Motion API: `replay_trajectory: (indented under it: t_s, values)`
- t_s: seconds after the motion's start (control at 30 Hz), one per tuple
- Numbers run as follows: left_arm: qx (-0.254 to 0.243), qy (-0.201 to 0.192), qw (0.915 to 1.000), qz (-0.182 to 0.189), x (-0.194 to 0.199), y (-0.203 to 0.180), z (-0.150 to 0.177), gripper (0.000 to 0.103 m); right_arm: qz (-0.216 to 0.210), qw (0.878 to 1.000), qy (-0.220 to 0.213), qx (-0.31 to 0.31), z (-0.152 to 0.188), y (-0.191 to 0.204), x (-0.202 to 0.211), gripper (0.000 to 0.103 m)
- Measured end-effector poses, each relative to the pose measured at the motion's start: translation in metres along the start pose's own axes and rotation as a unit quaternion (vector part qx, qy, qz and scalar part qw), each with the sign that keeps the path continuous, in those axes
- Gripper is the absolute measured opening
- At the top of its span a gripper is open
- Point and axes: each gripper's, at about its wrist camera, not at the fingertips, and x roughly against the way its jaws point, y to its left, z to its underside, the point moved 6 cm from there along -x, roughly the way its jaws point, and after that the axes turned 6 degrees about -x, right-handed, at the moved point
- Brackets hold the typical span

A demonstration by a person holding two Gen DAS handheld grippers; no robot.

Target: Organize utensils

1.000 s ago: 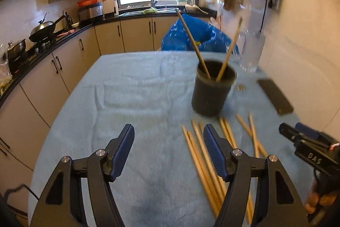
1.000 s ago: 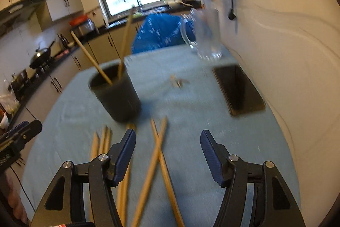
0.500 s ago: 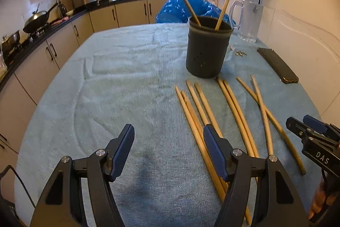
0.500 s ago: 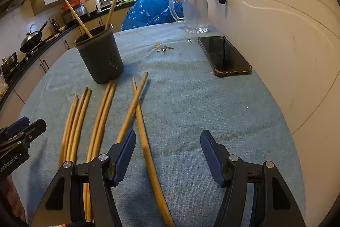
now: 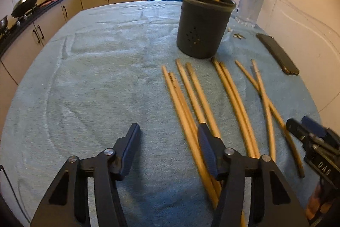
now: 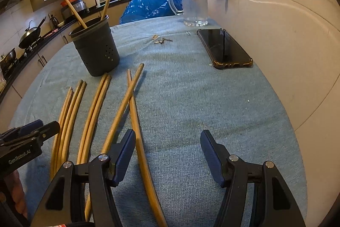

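Several wooden chopsticks (image 5: 233, 95) lie side by side on a blue towel (image 5: 95, 78), in front of a dark perforated holder (image 5: 201, 31) with two chopsticks standing in it. My left gripper (image 5: 167, 133) hangs low over the near end of the leftmost ones. Its jaws are closing, one chopstick runs just inside the right finger, and the pads press on nothing. My right gripper (image 6: 167, 135) is open over the towel. The rightmost chopstick (image 6: 136, 120) passes by its left finger. The holder (image 6: 95, 50) stands at the far left in that view.
A black phone (image 6: 225, 48), a glass jug (image 6: 194, 3) and small keys (image 6: 161, 40) lie toward the tiled wall on the right. A blue bag (image 6: 148, 5) sits behind the table. Kitchen cabinets and a stove run along the left.
Both grippers have come down toward the table, so the chopsticks and the holder look larger and nearer. The left jaws stand narrower than before.
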Motion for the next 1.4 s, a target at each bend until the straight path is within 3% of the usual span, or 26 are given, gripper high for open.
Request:
replay_trajectory:
  t_s: [0.17,0.2,0.27,0.3,0.37,0.47,0.53,0.67,0.9,0.97,1.03,1.07,1.17,1.33,1.4]
  values:
    - [0.003,0.009,0.9999,0.003,-0.006,-0.003,-0.002,0.053,-0.004,1.000,0.008,0.002,0.002,0.003,-0.002,0.067]
    - [0.000,0.007,1.0000,0.001,-0.006,-0.004,-0.003,0.047,-0.006,1.000,0.011,0.002,0.003,0.003,-0.002,0.067]
    - [-0.007,0.003,1.0000,-0.004,-0.007,-0.005,-0.004,0.024,-0.012,1.000,0.018,0.002,0.006,0.004,-0.003,0.067]
    - [-0.008,0.004,1.0000,-0.004,-0.007,-0.004,-0.004,0.018,-0.013,1.000,0.020,0.004,0.007,0.005,-0.003,0.067]
    - [0.005,0.005,1.0000,0.004,-0.006,0.000,-0.005,0.017,-0.016,1.000,0.022,0.007,0.008,0.007,-0.003,0.065]
    - [0.018,0.008,0.9997,0.011,-0.005,0.007,-0.004,0.016,-0.019,0.999,0.026,0.013,0.010,0.009,-0.001,0.049]
    - [0.028,0.012,0.9995,0.012,-0.004,0.013,-0.002,0.014,-0.031,0.999,0.032,0.015,0.012,0.011,0.000,0.026]
    - [0.041,0.021,0.9989,0.014,-0.003,0.026,0.002,0.013,-0.040,0.998,0.042,0.026,0.018,0.018,0.003,0.016]
    - [0.042,0.038,0.9982,0.017,0.003,0.045,0.011,0.013,-0.074,0.994,0.074,0.026,0.029,0.030,0.009,0.016]
    - [0.041,0.045,0.9979,0.020,0.006,0.051,0.014,0.013,-0.080,0.993,0.081,0.022,0.029,0.029,0.010,0.022]
    - [0.042,0.044,0.9978,0.026,0.012,0.056,0.015,0.013,-0.086,0.993,0.080,0.013,0.025,0.027,0.011,0.042]
    - [0.043,0.037,0.9980,0.027,0.016,0.059,0.014,0.013,-0.084,0.994,0.074,0.011,0.021,0.026,0.012,0.043]
    - [0.045,0.020,0.9986,0.021,0.025,0.069,0.010,0.014,-0.082,0.994,0.067,0.010,0.012,0.027,0.013,0.043]
    - [0.057,0.023,0.9980,0.017,0.018,0.083,0.009,0.014,-0.115,0.991,0.073,0.014,0.007,0.041,0.012,0.043]
    - [0.053,0.025,0.9980,0.024,0.015,0.081,0.010,0.014,-0.119,0.990,0.079,0.018,0.009,0.046,0.009,0.037]
